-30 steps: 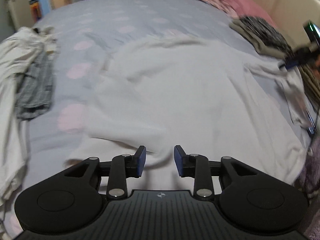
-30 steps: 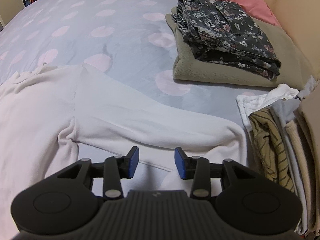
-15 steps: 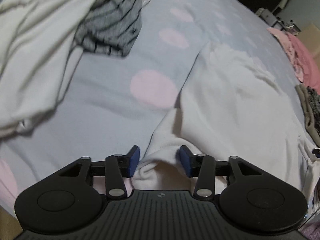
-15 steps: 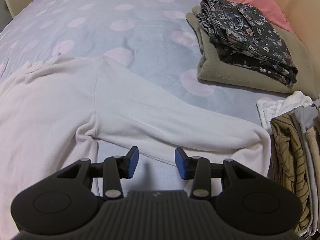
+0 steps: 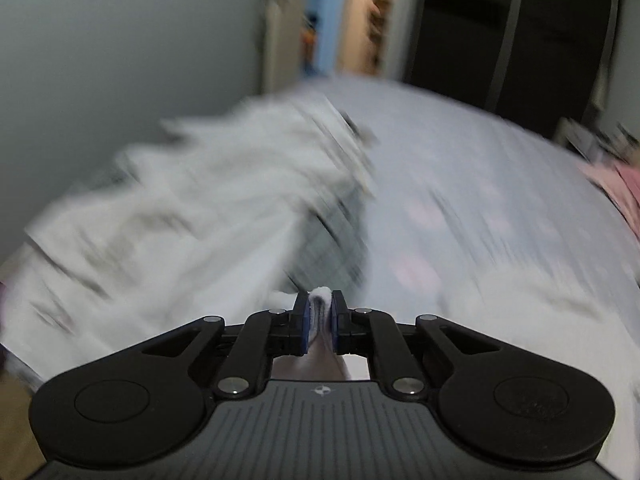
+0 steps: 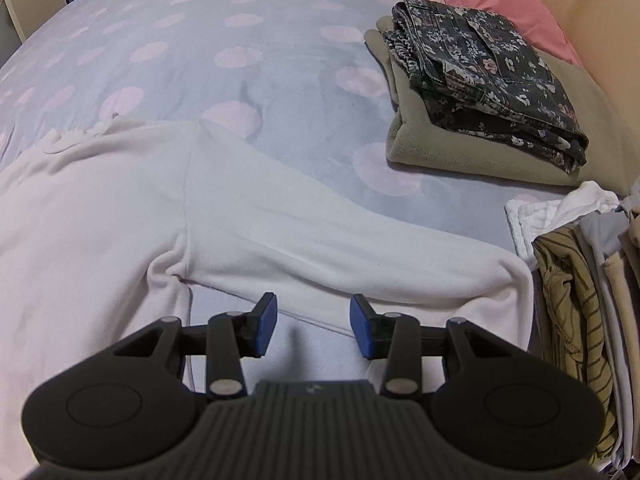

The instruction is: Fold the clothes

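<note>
A white long-sleeved top lies spread on the bed, its right sleeve stretched toward the folded piles. My right gripper is open and empty, just above the sleeve's lower edge. My left gripper is shut on a bunched fold of the white top, lifted off the bed; that view is motion-blurred. More of the white top shows at the lower right there.
The bed has a grey-blue cover with pink dots. A folded floral garment on an olive one lies far right, a stack of folded clothes at the right edge. A loose heap of white and grey clothes lies left.
My left gripper has closed on the top's fabric and swung up and left, blurring the view. My right gripper has stayed open and barely moved over the sleeve.
</note>
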Demonstrator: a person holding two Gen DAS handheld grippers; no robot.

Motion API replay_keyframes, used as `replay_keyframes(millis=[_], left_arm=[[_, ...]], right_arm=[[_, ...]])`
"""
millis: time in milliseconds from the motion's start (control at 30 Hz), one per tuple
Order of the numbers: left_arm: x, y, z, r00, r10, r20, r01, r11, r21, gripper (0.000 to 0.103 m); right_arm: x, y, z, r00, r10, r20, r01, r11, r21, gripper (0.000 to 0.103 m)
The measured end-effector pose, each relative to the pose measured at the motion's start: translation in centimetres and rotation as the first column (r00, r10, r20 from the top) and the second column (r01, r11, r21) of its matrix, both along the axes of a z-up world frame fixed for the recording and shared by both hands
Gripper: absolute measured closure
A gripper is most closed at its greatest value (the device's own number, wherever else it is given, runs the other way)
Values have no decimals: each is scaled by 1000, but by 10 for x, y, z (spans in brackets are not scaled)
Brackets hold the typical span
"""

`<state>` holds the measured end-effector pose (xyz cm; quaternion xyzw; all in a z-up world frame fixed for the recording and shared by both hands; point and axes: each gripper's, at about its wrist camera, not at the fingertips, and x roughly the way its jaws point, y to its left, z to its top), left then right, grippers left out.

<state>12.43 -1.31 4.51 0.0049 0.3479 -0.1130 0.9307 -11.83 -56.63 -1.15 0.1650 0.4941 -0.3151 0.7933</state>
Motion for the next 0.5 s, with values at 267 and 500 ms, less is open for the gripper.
replay_keyframes(millis=[267, 500], left_arm=[[58, 41, 28, 976, 180, 126, -200, 964, 173, 95], [91, 52, -22, 968, 242, -60, -220, 942, 253, 84]], right_arm=[[-8, -8, 1, 1000, -28, 4, 28, 1000, 3, 59], [-14, -21, 0, 999, -42, 19, 41, 999, 29, 58]])
